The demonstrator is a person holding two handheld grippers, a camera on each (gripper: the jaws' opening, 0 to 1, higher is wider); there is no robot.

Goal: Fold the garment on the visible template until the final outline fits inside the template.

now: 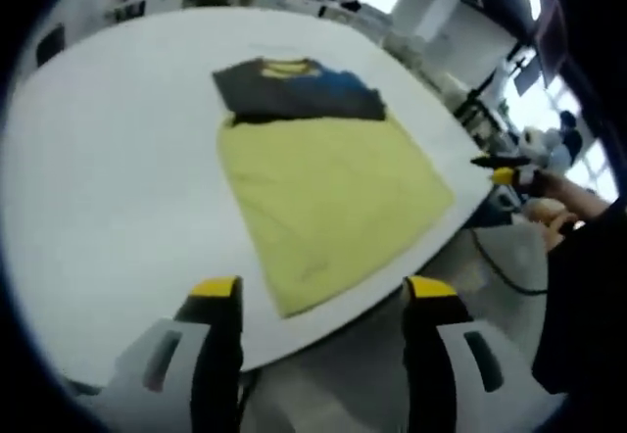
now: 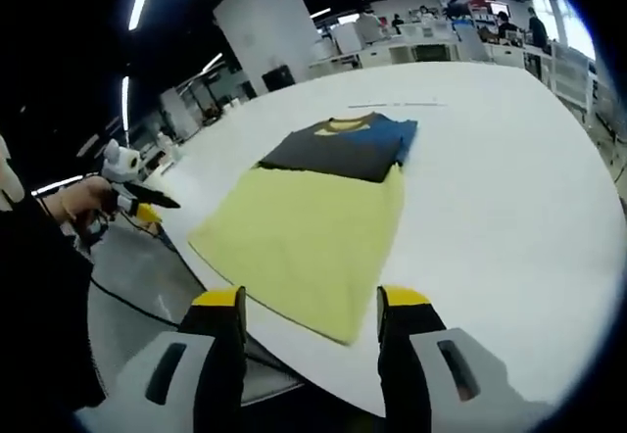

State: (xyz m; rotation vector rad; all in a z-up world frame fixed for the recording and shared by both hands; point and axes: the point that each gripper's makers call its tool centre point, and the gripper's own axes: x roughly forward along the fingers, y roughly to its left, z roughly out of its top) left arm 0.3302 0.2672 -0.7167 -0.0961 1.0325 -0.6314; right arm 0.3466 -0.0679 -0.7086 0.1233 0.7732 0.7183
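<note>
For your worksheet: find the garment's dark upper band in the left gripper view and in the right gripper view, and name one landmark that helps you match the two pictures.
Left gripper view: the dark upper band lies above centre, at the garment's far end, beyond the yellow part.
Right gripper view: the dark upper band sits just above centre, again at the far end.
Shared landmark: the yellow collar trim at the band's far edge, on the white table.
</note>
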